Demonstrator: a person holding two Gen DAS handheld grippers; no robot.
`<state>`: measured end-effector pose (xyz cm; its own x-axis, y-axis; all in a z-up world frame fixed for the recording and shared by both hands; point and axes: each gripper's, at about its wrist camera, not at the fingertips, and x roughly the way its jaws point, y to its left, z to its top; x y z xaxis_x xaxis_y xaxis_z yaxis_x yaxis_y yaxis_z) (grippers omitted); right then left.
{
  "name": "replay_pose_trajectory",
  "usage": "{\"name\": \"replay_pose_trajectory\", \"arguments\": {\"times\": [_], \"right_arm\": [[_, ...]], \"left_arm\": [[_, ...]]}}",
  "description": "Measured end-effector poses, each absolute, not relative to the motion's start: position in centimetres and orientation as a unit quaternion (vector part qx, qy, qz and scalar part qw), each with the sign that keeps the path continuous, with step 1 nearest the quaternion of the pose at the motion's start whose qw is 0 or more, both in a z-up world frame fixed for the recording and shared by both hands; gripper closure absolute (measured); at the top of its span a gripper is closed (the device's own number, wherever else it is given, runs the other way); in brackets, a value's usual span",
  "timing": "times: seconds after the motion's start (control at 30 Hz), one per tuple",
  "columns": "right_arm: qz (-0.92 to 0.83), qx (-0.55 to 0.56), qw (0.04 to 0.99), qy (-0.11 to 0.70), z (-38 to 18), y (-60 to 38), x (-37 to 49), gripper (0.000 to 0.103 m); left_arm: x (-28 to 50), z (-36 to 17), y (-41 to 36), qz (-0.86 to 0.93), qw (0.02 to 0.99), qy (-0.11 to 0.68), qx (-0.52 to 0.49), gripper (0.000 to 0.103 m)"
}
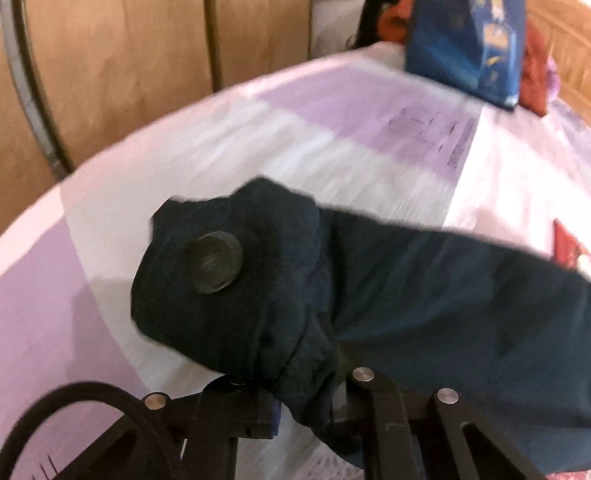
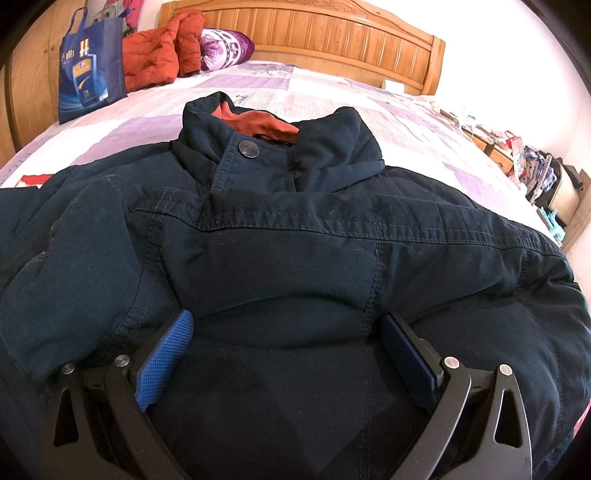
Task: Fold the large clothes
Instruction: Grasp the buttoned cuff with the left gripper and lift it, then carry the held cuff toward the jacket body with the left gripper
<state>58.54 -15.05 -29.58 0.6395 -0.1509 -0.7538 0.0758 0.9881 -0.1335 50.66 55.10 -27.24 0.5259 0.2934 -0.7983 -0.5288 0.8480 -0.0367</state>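
Observation:
A dark navy jacket [image 2: 295, 258] with an orange collar lining lies on the bed, collar toward the headboard. My right gripper [image 2: 288, 328] is open, its blue pads [image 2: 166, 354] spread and resting on the jacket's front. In the left wrist view my left gripper [image 1: 295, 384] is shut on the jacket's sleeve cuff [image 1: 236, 280], which carries a round dark button [image 1: 216, 262]. The sleeve is lifted above the bed and stretches away to the right. The left fingertips are hidden in the fabric.
The bed has a purple and white patchwork sheet [image 1: 332, 122]. A blue shopping bag [image 2: 90, 70], an orange padded garment [image 2: 155, 55] and a purple pillow [image 2: 225, 48] lie near the wooden headboard [image 2: 332, 33]. Wooden wardrobe doors [image 1: 110, 66] stand left of the bed. Clutter [image 2: 535, 166] sits at right.

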Motion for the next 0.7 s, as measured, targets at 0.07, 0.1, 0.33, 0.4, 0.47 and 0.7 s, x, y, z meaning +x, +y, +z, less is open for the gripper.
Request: {"name": "replay_pose_trajectory", "arguments": {"times": [0.07,0.1,0.33,0.4,0.47,0.7], "right_arm": [[-0.063,-0.045,0.904,0.42,-29.6,-15.0,58.5,0.0],[-0.063,-0.045,0.904,0.42,-29.6,-15.0,58.5,0.0],[-0.067,-0.055,0.9,0.427,-29.2,-14.8,58.7,0.0],[-0.101,-0.096,0.895,0.424,-27.7,-13.2,58.7,0.004],[-0.104,-0.11,0.918,0.368,-24.6,-10.3,57.0,0.005],[0.051,-0.152,0.892,0.423,-25.7,4.9,60.6,0.005]], "left_arm": [[50.7,-26.7,54.9,0.242,0.869,0.409,-0.137,0.088],[50.8,-26.8,55.2,0.24,0.867,0.411,-0.145,0.088],[50.7,-24.7,54.9,0.231,0.877,0.393,-0.151,0.089],[50.4,-23.8,54.6,0.228,0.881,0.388,-0.149,0.089],[50.1,-22.8,54.2,0.219,0.888,0.379,-0.139,0.089],[48.8,-20.5,53.3,0.209,0.897,0.368,-0.124,0.089]]}}
